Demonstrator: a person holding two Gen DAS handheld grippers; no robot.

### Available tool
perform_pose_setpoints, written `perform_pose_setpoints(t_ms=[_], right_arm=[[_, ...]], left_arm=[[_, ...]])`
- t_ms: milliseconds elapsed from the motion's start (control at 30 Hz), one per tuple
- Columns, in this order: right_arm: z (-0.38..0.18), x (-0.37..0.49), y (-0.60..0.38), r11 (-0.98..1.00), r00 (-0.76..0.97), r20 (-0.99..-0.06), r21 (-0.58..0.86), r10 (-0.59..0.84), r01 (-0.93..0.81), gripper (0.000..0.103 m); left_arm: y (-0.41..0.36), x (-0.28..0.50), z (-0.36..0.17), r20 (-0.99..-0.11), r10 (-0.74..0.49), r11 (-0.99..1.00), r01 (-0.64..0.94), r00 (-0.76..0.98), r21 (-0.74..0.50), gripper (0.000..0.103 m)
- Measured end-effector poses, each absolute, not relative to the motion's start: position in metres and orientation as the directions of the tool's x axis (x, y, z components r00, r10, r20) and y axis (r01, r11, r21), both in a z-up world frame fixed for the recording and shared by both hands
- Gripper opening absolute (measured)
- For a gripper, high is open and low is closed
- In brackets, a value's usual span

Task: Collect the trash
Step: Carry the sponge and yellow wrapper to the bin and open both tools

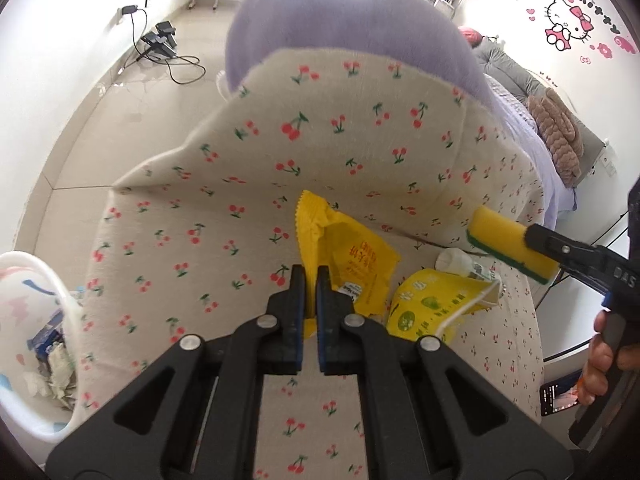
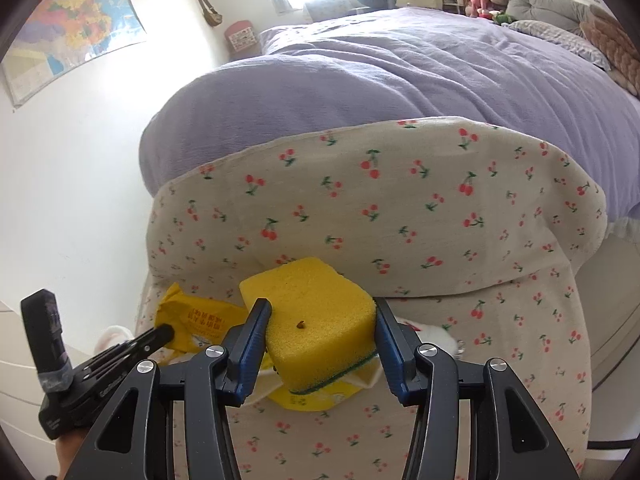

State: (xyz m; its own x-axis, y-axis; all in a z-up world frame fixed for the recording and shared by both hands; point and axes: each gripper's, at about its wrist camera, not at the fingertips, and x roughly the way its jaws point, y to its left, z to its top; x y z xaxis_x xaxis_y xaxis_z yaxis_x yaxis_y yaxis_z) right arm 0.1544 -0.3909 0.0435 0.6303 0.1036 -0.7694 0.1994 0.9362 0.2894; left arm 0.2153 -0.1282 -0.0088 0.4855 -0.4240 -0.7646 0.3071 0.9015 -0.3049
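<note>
A crumpled yellow snack wrapper (image 1: 348, 248) sits pinched by its lower edge between the pads of my left gripper (image 1: 310, 276), which is shut on it over the cherry-print blanket (image 1: 320, 140). To its right lie a second yellow packet (image 1: 432, 304) and a small white bottle (image 1: 456, 260). My right gripper (image 2: 320, 316) is shut on a yellow sponge (image 2: 316, 300) with a green underside, held just above that packet (image 2: 312, 398). The left wrist view shows the sponge (image 1: 508, 240) at the right; the right wrist view shows the left gripper (image 2: 164, 332) and wrapper (image 2: 196, 320) at lower left.
A white bin (image 1: 24, 264) holding crumpled paper stands on the floor at lower left, beside the blanket. A purple bedspread (image 2: 400, 80) lies beyond the blanket. A phone (image 1: 560, 396) shows at lower right, below a hand (image 1: 600, 360). Cables and chargers (image 1: 160, 40) lie on the far floor.
</note>
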Motion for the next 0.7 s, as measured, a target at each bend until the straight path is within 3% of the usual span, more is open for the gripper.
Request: perform_pose_setpoints(t_ms=[700], right_arm=[[0.049, 0.173, -0.293, 0.963, 0.605, -0.777, 0.263, 0.171, 0.065, 0.052]], left_arm=[[-0.032, 0.188, 0.015, -0.758, -0.319, 0.948, 0.204, 0.569, -0.246, 0.006]])
